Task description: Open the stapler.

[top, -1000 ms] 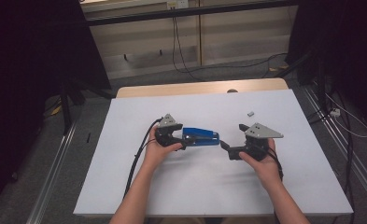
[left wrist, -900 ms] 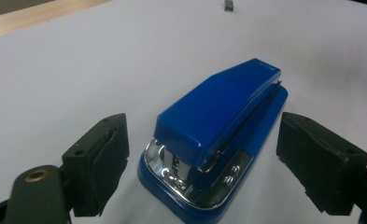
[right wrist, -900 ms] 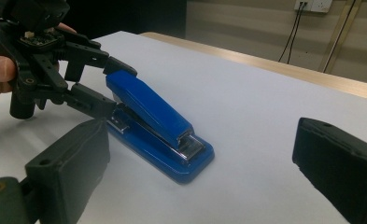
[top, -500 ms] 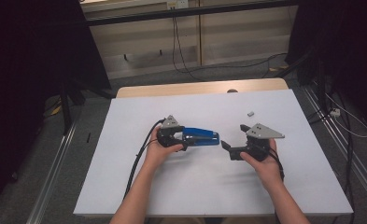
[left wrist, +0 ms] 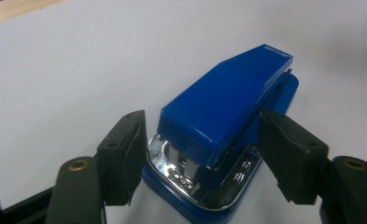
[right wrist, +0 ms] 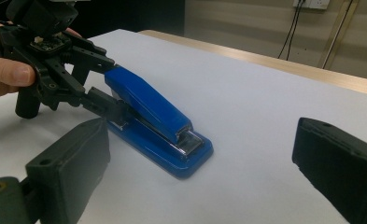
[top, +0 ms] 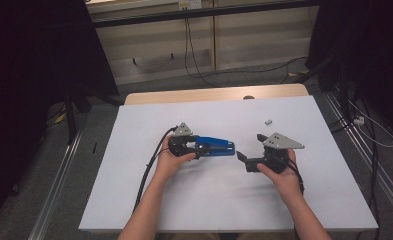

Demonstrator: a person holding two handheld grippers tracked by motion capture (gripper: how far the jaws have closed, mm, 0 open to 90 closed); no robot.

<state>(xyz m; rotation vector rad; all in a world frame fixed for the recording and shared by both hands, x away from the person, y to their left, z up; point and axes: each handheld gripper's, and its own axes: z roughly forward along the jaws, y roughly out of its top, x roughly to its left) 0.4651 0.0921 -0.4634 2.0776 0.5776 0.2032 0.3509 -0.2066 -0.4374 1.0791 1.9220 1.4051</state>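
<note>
- Here's the table (top: 134, 200), its top covered by a white sheet, with a strip of bare wood showing along the far edge.
- A blue stapler (top: 215, 147) lies flat on the white, left of centre, long side running across.
- Far right, well apart from the stapler, sits a small grey piece (top: 269, 121), too small to make out.

left tongs (left wrist: 197, 154) closing round blue stapler (left wrist: 223, 116) (rear end)
</note>
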